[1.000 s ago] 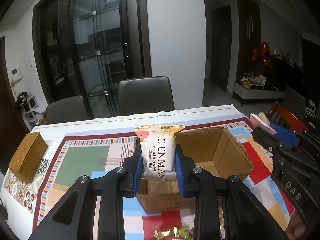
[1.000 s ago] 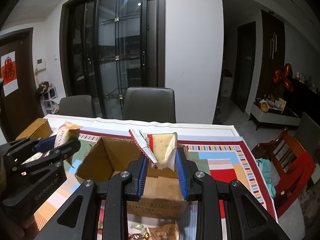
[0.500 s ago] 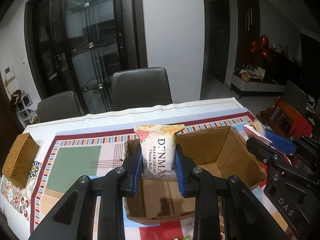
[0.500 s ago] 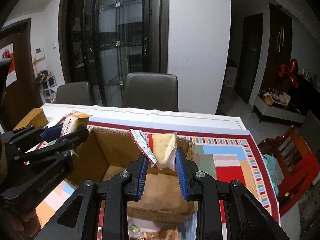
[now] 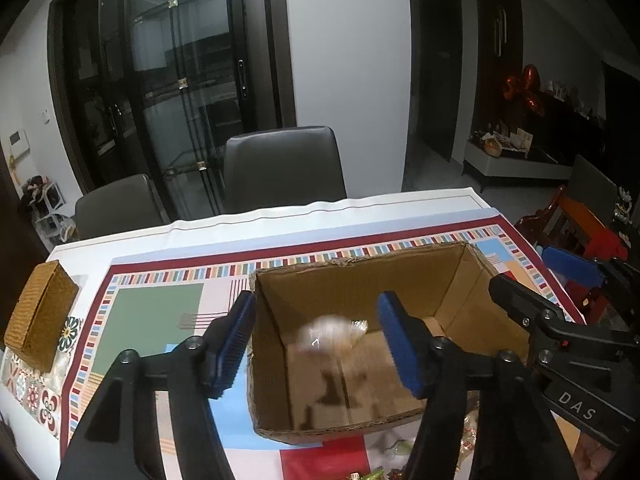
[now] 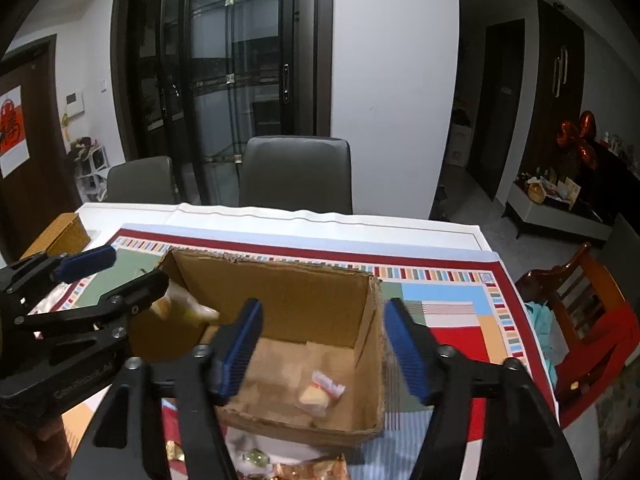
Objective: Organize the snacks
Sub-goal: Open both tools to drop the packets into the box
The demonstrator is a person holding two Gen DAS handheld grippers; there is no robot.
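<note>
Where the near edge of the table shows below both cameras, a few loose wrapped sweets lie on a patchwork tablecloth of green, red and blue blocks with a striped border. On that cloth stands an open cardboard box, and both tools hang over it. The left gripper has its jaws opening, nothing pressed between the blue pads; a white snack packet, blurred, sits inside the box just past them. The right gripper is likewise opening and empty, and a small yellow-and-white snack lies on the box floor below and between its fingers, nearer the right wall. To the left of the box, well apart, a woven basket rests near the table's edge. Beyond the far edge are two dark chairs, then glass doors and a white wall, with a red wooden chair off to the right.
</note>
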